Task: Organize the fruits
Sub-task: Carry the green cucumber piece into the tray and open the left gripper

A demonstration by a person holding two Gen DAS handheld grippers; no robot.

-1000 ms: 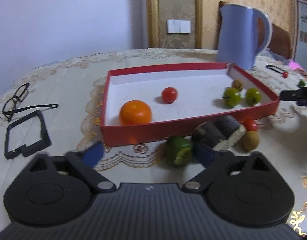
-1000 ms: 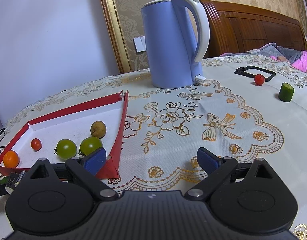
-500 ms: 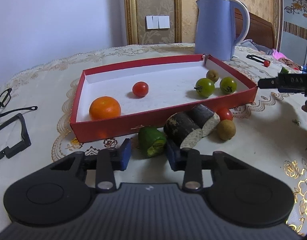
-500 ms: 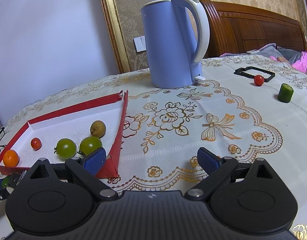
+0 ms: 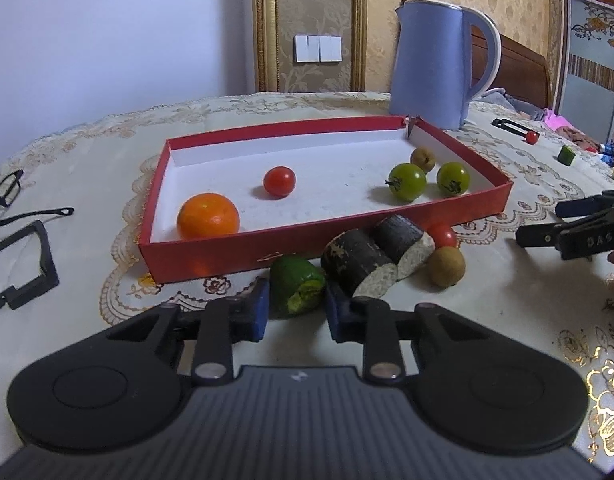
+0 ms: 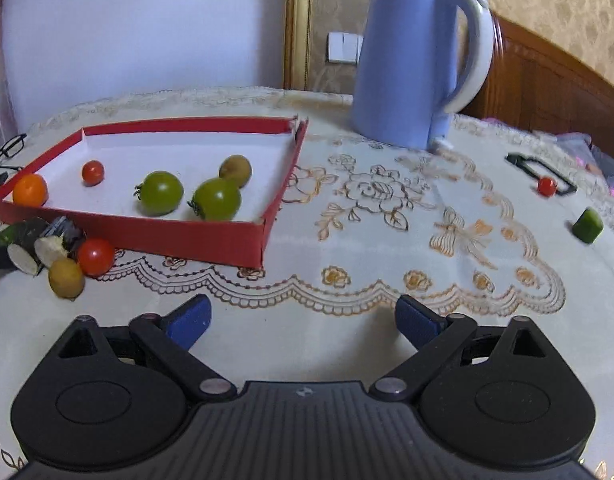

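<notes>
A red tray (image 5: 307, 240) holds an orange (image 5: 208, 216), a red tomato (image 5: 279, 181), two green tomatoes (image 5: 407, 181) and a small brown fruit (image 5: 422, 158). My left gripper (image 5: 297, 306) is shut on a green cucumber chunk (image 5: 299, 290) in front of the tray. Beside it lie two dark cut pieces (image 5: 363, 264), a red tomato (image 5: 443, 236) and a brown fruit (image 5: 446, 267). My right gripper (image 6: 303, 320) is open and empty over the tablecloth, right of the tray (image 6: 211, 236). It also shows in the left wrist view (image 5: 579, 220).
A blue kettle (image 6: 411, 64) stands behind the tray. A red tomato (image 6: 547, 186), a black frame (image 6: 539, 168) and a green chunk (image 6: 588, 226) lie at the far right. Glasses (image 5: 11, 200) and a black frame (image 5: 23, 268) lie at the left.
My left gripper has closed on the green cucumber chunk. My right gripper has swung left and back, so the tray and the loose fruits in front of it now show more fully.
</notes>
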